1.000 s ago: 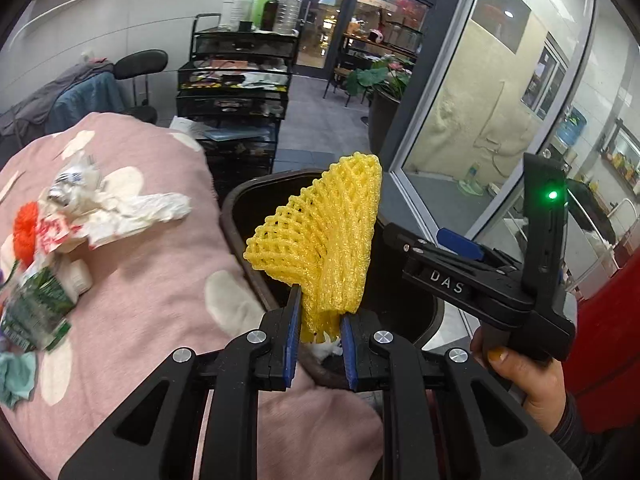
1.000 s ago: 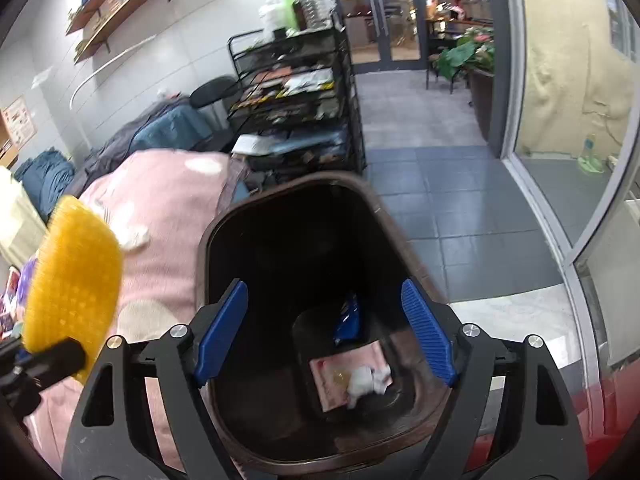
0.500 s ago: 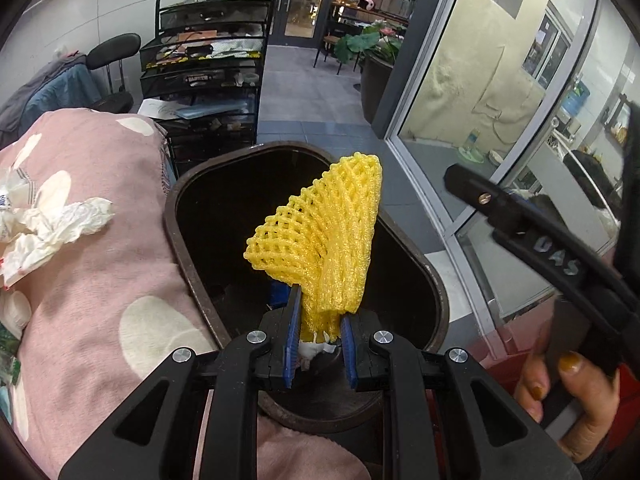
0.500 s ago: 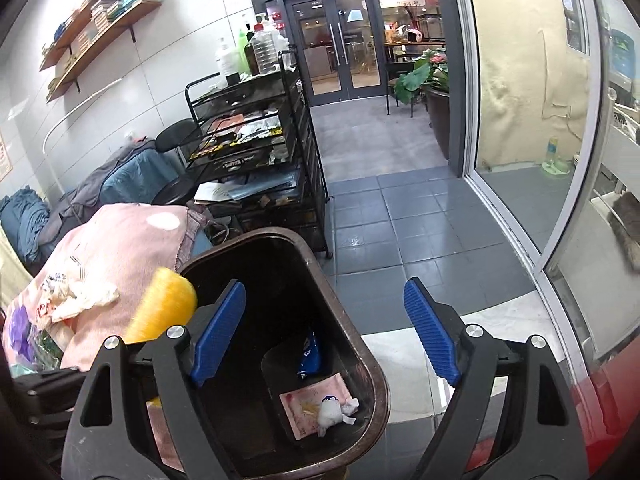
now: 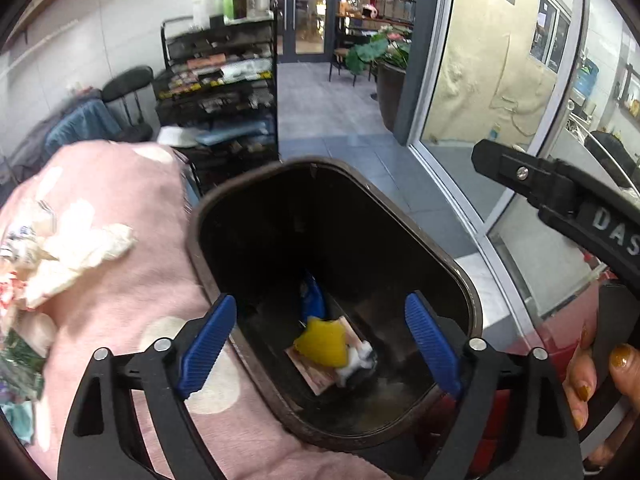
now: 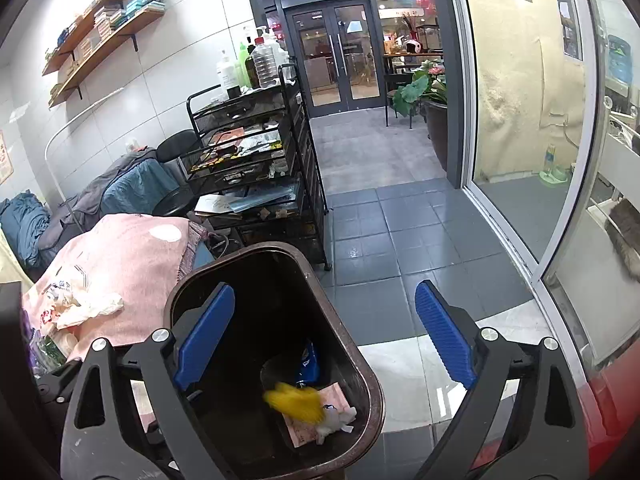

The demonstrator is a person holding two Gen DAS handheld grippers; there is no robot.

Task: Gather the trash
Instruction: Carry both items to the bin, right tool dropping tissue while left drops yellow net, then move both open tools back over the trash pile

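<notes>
The brown trash bin (image 5: pixel 400 216) stands open directly beneath the left tongs (image 5: pixel 320 344), whose blue pads are spread apart and widening, nothing between them. On the bin floor, in the gap seen between those pads, lies the yellow foam net (image 5: pixel 322 342), blurred, resting on a pink wrapper (image 5: pixel 316 376). Just beyond it stands a blue packet (image 5: pixel 313 300); a small white wad (image 5: pixel 356 360) touches the net on its right side.

The right tongs (image 6: pixel 326 336) are likewise spread, their jaws opening, with nothing between them. They sit over the bin's right rim and the grey tiled floor (image 6: pixel 400 220), so that the bin contents show below and slightly left of the midpoint. A hand (image 5: pixel 600 384) with painted nails grips the handle of that tool at the right edge of the left wrist view.

Left of both tongs, touching the bin's side, is a surface draped in a pink blanket (image 5: pixel 120 280) with pale spots. Crumpled white tissue (image 5: pixel 76 252) and further wrappers lie on it, well left of the left tongs; their detail is blurred.

Beyond the bin stands a black wire rack (image 6: pixel 252 152) holding papers, with bottles (image 6: pixel 256 64) on top. A black chair (image 6: pixel 176 152) is left of the rack. Glass doors (image 6: pixel 336 52) close the far end; a potted plant (image 6: pixel 424 92) stands beside the sliding glass wall on the right.
</notes>
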